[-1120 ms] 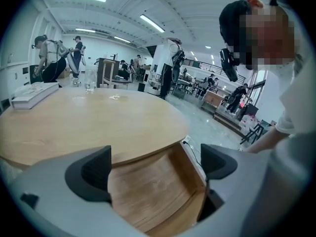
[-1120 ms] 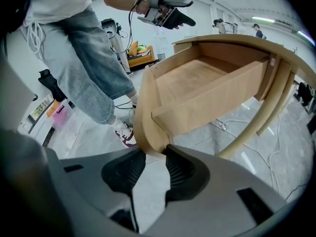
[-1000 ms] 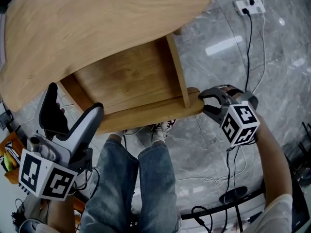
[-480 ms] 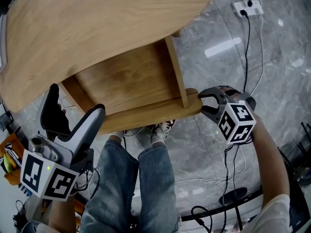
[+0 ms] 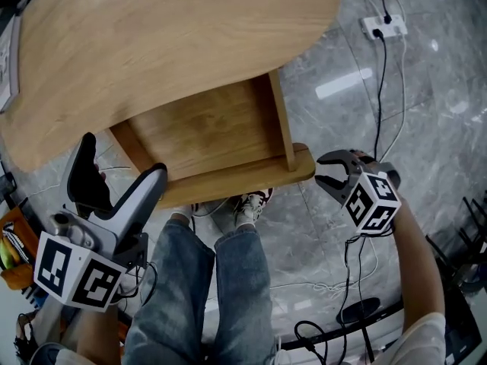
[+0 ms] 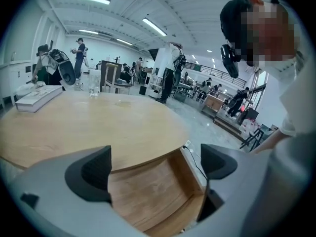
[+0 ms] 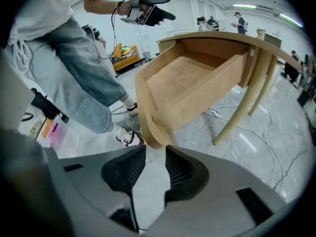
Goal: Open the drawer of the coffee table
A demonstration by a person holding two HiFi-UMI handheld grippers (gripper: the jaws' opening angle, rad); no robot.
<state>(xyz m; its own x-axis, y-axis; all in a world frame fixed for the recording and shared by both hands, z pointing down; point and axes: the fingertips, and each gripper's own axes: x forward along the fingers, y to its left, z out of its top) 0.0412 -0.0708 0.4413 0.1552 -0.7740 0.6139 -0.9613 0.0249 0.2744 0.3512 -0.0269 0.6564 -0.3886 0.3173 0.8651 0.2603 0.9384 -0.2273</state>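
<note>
Light wooden drawer (image 5: pixel 205 128) stands open under the round wooden coffee table (image 5: pixel 167 36).
Right gripper (image 5: pixel 319 170) beside its front, jaws narrowly parted, empty; left gripper (image 5: pixel 124 156) spread wide.

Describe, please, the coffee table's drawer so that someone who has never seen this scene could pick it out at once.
Find the large round light-wood coffee table top above the grey marble floor. From under its near edge a shallow wooden drawer stands pulled out toward the person's jeans. It is the only open box there, with a bare bottom and a curved front panel.
</note>
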